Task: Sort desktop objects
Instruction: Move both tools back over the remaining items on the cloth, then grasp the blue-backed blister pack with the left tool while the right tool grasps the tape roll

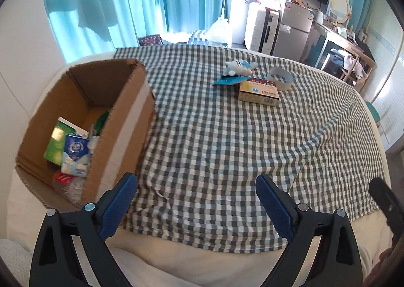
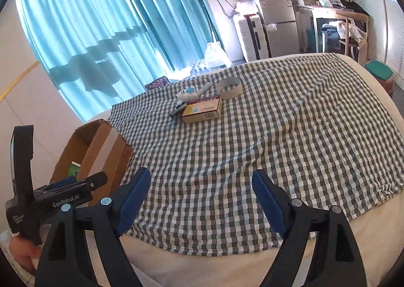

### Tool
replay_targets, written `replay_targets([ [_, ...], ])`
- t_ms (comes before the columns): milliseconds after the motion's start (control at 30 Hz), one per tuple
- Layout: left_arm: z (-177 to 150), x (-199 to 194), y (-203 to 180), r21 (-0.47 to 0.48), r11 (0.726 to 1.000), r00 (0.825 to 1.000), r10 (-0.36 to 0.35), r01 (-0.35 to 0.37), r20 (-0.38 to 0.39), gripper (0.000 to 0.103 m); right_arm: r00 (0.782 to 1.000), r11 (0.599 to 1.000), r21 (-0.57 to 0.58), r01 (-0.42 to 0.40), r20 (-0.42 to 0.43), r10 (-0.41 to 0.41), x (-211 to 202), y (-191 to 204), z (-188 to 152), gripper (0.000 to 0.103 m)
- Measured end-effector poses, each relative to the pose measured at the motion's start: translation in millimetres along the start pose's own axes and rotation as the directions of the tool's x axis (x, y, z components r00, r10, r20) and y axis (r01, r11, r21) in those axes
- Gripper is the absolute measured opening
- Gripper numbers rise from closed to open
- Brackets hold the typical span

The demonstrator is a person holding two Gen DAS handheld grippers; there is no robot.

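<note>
On the left of the checked cloth (image 1: 227,148) stood one open cardboard box (image 1: 83,120), holding a green packet (image 1: 59,141), a blue-and-white tissue pack (image 1: 75,158), something red (image 1: 63,177) and some clear plastic whose form could not be told. Farther along the cloth lay four loose things in a tight cluster: one small plush toy (image 1: 238,67) resting on a blue wrapper (image 1: 227,80), one yellow medicine box (image 1: 258,91) touching the wrapper, and one grey tape ring (image 1: 279,78) just beside the box. Nothing lay between the tongs and that cluster. Both left tongs (image 1: 195,201) and right tongs (image 2: 199,198) hung wide apart and empty over the near edge of the cloth, the left pair close beside the cardboard box.
</note>
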State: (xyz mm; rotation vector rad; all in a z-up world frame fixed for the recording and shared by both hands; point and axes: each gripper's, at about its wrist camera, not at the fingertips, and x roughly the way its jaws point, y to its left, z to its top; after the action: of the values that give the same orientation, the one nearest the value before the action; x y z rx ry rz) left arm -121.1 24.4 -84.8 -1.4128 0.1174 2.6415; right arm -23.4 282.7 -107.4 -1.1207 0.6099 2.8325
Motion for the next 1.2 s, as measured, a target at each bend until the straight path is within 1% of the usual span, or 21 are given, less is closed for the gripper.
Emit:
replay_targets([
  [100, 7, 18, -8, 0.007, 1.000, 1.000, 0.001, -0.001, -0.028, 0.097, 1.000, 1.000, 0.001, 0.010, -0.028, -0.010, 14, -6, 3, 0.083],
  [167, 14, 31, -15, 0.015, 1.000, 0.999, 0.012, -0.012, -0.040, 0.097, 0.999, 1.000, -0.002, 0.014, -0.040, -0.014, 23, -10, 5, 0.083],
  [233, 21, 44, -21, 0.015, 1.000, 0.999, 0.007, -0.007, -0.048, 0.097, 0.999, 1.000, -0.002, 0.022, -0.049, -0.022, 33, -14, 9, 0.083],
  [333, 35, 67, -30, 0.010, 1.000, 0.998, -0.005, 0.006, -0.059, 0.097, 0.998, 0.999, -0.011, 0.043, -0.050, -0.043, 47, -21, 16, 0.087],
  [400, 45, 83, -35, -0.001, 1.000, 0.998, -0.012, 0.012, -0.065, 0.097, 0.997, 0.998, -0.018, 0.064, -0.048, -0.065, 60, -26, 22, 0.087],
  [533, 71, 123, -43, -0.053, 0.998, 0.996, -0.031, 0.026, -0.080, 0.097, 0.995, 0.997, -0.008, 0.077, -0.067, -0.078, 91, -41, 39, 0.087],
  [667, 97, 162, -53, -0.031, 0.999, 0.998, 0.019, -0.021, -0.065, 0.097, 0.992, 0.997, -0.009, 0.079, -0.102, -0.080, 132, -59, 54, 0.087],
  [800, 119, 210, -55, -0.029, 0.999, 0.994, 0.042, -0.046, -0.103, 0.097, 0.988, 0.993, -0.049, 0.103, -0.107, -0.108, 172, -67, 76, 0.087],
  [900, 129, 238, -54, -0.022, 0.998, 0.991, 0.062, -0.065, -0.116, 0.097, 0.988, 0.993, -0.063, 0.096, -0.115, -0.103, 203, -70, 99, 0.087],
  [1033, 141, 257, -58, 0.008, 0.998, 0.992, 0.058, -0.057, -0.111, 0.097, 0.990, 0.991, -0.091, 0.097, -0.093, -0.105, 243, -65, 127, 0.087],
  [1100, 146, 263, -60, 0.025, 0.997, 0.993, 0.069, -0.067, -0.101, 0.097, 0.990, 0.989, -0.095, 0.110, -0.073, -0.117, 260, -64, 138, 0.087],
  [1200, 152, 269, -63, 0.035, 0.997, 0.994, 0.073, -0.070, -0.083, 0.097, 0.991, 0.992, -0.074, 0.100, -0.085, -0.106, 287, -66, 150, 0.087],
])
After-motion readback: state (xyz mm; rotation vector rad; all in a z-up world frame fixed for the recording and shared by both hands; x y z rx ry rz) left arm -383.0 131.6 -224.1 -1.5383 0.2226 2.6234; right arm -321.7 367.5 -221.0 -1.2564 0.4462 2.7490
